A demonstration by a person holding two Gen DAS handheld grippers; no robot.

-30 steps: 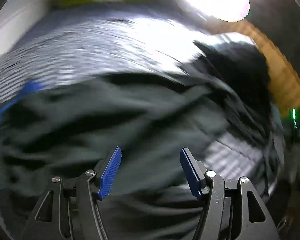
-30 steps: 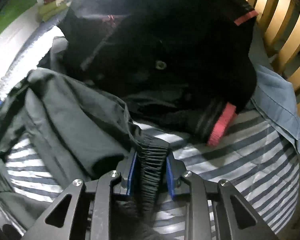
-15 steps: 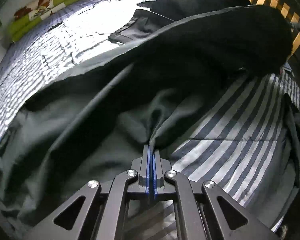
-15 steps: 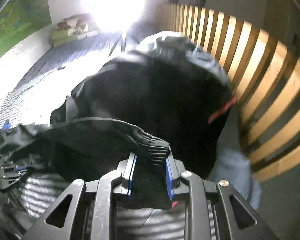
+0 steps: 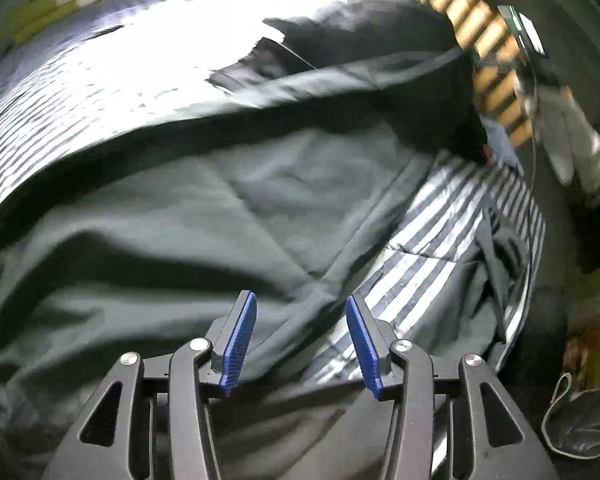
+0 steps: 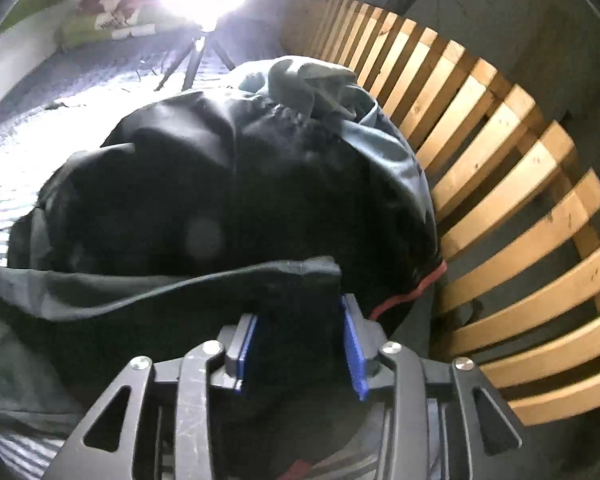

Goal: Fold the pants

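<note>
The dark grey-green pants (image 5: 204, 208) lie spread and rumpled across the striped bedding (image 5: 432, 240). My left gripper (image 5: 300, 338) hovers just above a fold at their near edge. Its jaws are opening, and the blue pads (image 5: 240, 336) stand apart without pressing on the cloth. In the right wrist view, the pants' cuff end (image 6: 300, 292) fills the gap between the pads of my right gripper (image 6: 300, 354) and is held up off the bed. Those jaws are opening too, with the cloth still touching both pads. From there the fabric stretches away to the left.
A heap of black clothing (image 6: 240, 200) with red trim sits behind the cuff, against a wooden slatted rail (image 6: 500, 184). A green blanket (image 6: 100, 28) and a tripod (image 6: 196, 56) stand at the far end. A blue cloth (image 5: 500, 144) lies by the rail, and a dark bag (image 5: 580, 420) lies beyond the bed's right edge.
My left gripper closed on a fold of the pants, then opened and let it go. My right gripper rose with the cuff and swung toward the rail, its jaws spreading wider.
</note>
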